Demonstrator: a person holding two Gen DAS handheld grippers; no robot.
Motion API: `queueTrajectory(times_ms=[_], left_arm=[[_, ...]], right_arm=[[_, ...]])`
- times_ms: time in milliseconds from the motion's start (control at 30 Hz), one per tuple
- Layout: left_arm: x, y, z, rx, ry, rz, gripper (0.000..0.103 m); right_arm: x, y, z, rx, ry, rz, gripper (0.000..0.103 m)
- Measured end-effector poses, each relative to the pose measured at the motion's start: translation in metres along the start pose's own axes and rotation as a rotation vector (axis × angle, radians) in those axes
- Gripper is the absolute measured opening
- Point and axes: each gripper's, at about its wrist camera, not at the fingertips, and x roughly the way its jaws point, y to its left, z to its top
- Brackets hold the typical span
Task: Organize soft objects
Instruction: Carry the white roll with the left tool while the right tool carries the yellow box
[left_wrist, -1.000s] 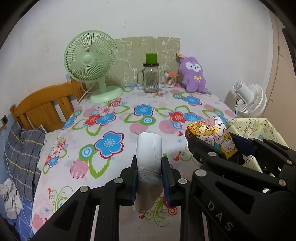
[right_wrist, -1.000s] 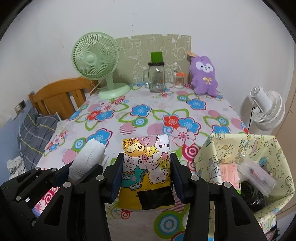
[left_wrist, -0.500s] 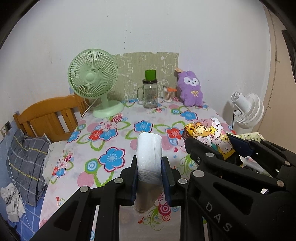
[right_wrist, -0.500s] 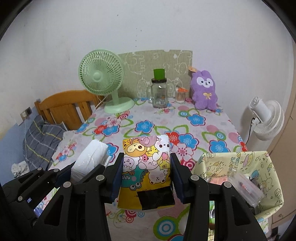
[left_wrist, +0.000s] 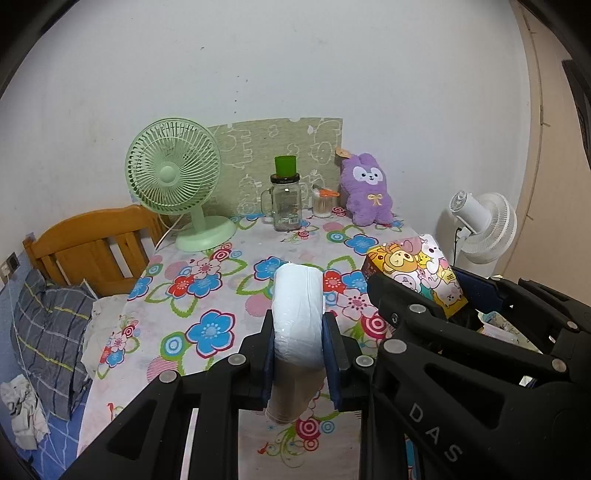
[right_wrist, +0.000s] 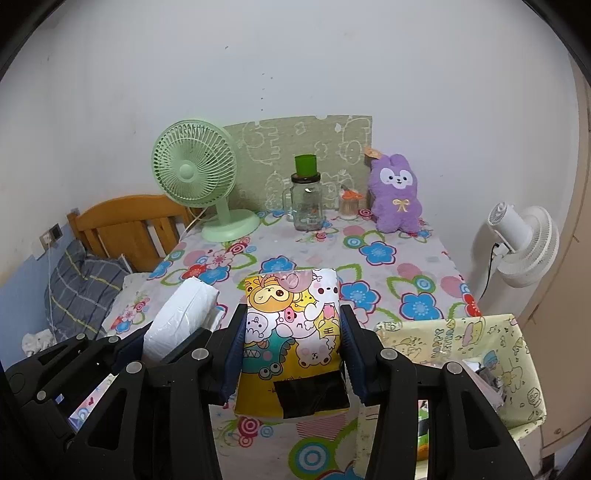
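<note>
My left gripper is shut on a white plastic-wrapped soft pack, held above the flowered tablecloth. In the right wrist view that same white pack shows at the left. My right gripper is shut on a yellow cartoon-print tissue pack, also lifted off the table. The left wrist view catches the cartoon pack at its right, with the right gripper's black frame below it. A purple plush rabbit sits against the wall at the table's far end.
A green desk fan, a glass jar with a green cup on top and a small toothpick holder stand at the back. A yellow patterned bin with clutter sits to the right. A white fan and a wooden headboard flank the table.
Both grippers have risen with their packs still gripped; the table and back-wall objects now sit lower and farther in both views.
</note>
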Motion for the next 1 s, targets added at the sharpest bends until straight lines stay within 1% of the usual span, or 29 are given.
queueTrajectory(times_ms=[267, 1000], left_arm=[[0.002, -0.019, 0.002, 0.021, -0.018, -0.024, 0.022], [0.015, -0.064, 0.004, 0.047, -0.009, -0.078, 0.022]], right_arm=[[-0.006, -0.018, -0.003, 0.008, -0.019, -0.022, 0.051], [-0.008, -0.065, -0.009, 0.038, -0.013, -0.081, 0.051]])
